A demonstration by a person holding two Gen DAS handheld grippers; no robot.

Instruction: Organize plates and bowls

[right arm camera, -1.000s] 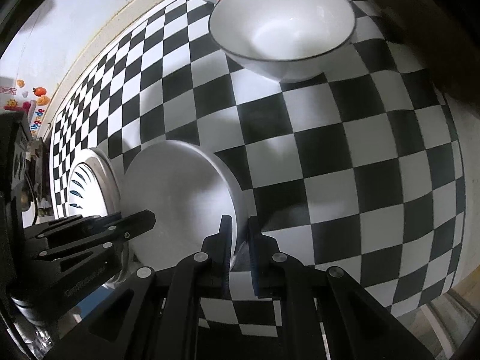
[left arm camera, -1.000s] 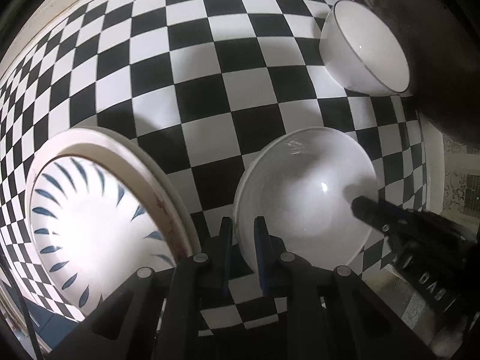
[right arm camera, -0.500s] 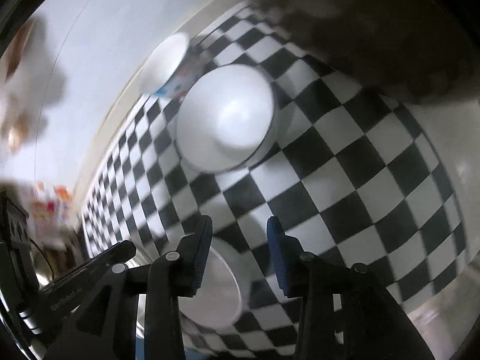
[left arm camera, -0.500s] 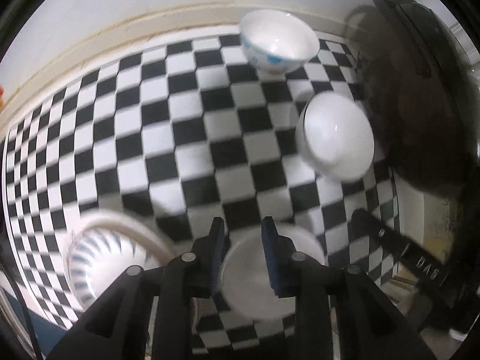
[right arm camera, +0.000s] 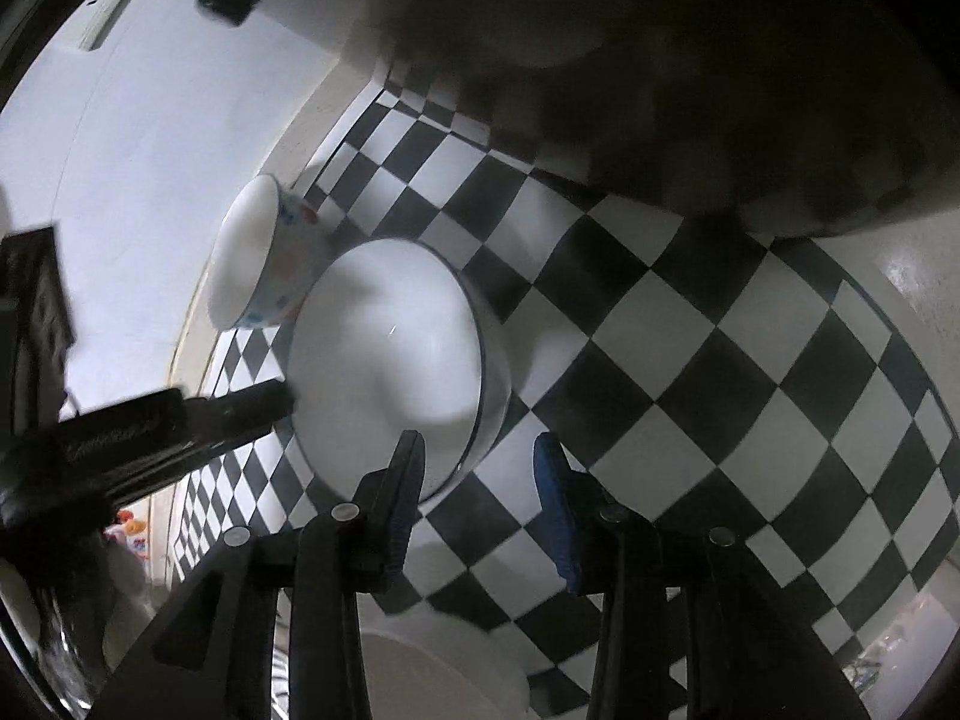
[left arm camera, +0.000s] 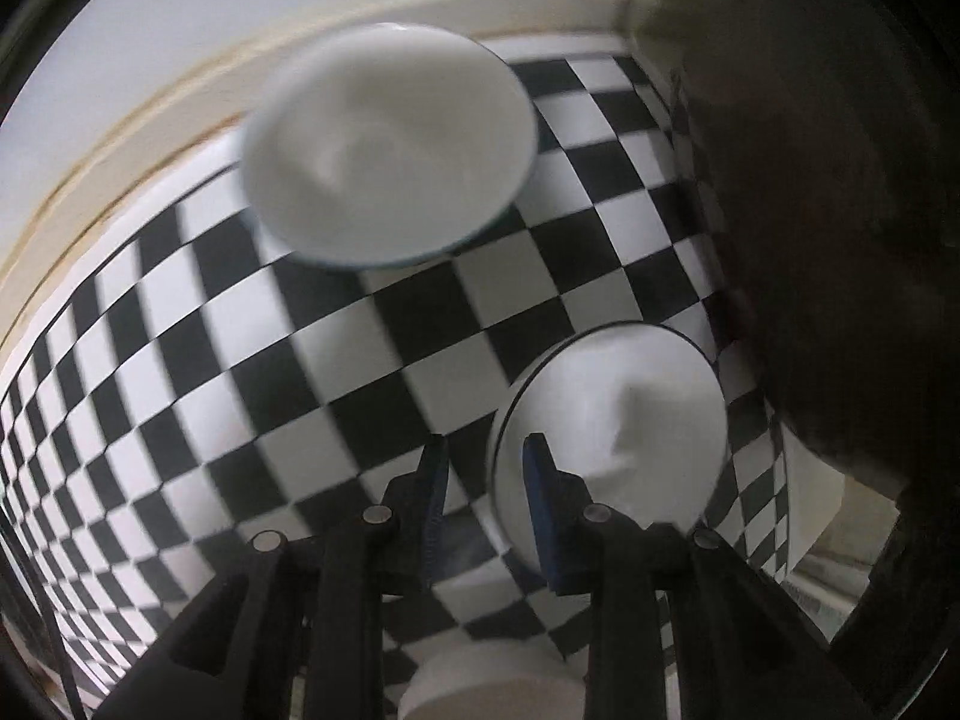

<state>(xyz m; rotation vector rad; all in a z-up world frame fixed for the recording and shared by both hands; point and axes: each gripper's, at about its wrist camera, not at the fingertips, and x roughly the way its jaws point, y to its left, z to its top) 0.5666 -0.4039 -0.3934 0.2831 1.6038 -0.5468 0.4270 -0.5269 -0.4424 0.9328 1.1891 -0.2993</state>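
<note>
On the checkered cloth [left arm camera: 198,336], near the wall, your two grippers converge on the white bowl with the dark rim line [right arm camera: 390,360]. The left gripper [left arm camera: 483,462] hangs with its jaws apart and empty, its right pad over the bowl's near rim; the right gripper [right arm camera: 477,468] is likewise spread wide and holds nothing, its left pad just in front of the same bowl. The spotted bowl [right arm camera: 264,264] sits behind it, touching or nearly so, close to the wall. A white dish [right arm camera: 444,666] lies below your fingers. To take the bowl cleanly, straddle its rim with one pad inside and one outside, close squarely, and lift straight so you don't nudge its spotted neighbour.
</note>
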